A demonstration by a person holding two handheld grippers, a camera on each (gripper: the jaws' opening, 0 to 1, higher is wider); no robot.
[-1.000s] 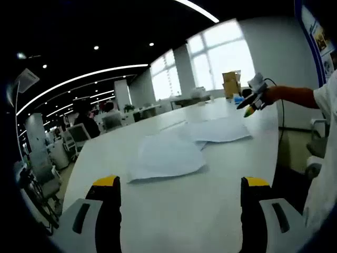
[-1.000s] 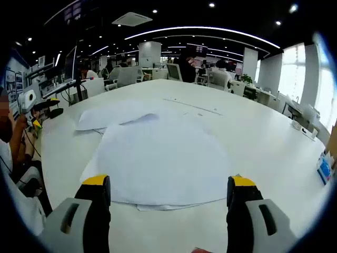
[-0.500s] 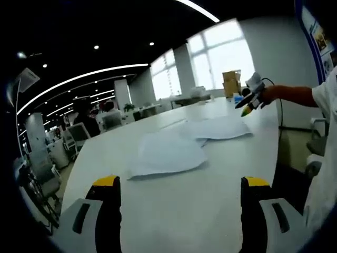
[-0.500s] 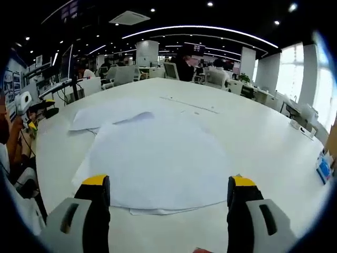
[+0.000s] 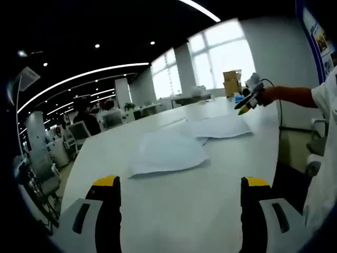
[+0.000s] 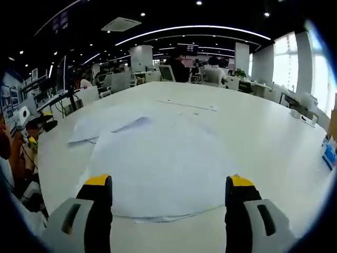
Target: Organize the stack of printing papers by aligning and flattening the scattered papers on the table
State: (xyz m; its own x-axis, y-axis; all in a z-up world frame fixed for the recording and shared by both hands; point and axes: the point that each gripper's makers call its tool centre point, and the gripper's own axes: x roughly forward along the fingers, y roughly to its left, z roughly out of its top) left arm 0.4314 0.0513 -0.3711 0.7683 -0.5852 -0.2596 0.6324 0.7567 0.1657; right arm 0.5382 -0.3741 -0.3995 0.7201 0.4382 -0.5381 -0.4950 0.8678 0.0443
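No writing can be read in either view. The white printing papers (image 6: 158, 163) on the table (image 6: 253, 132) show blank faces. In the left gripper view, the posters (image 5: 318, 37) on the wall at upper right carry coloured panels too blurred and small to make out, and the cardboard box (image 5: 231, 83) by the window bears no legible mark. In the right gripper view, the blue-and-white packet (image 6: 330, 152) at the table's far right edge has printing that stays unreadable, and the dark hanging screen (image 6: 190, 50) at the back of the office shows only a blur.
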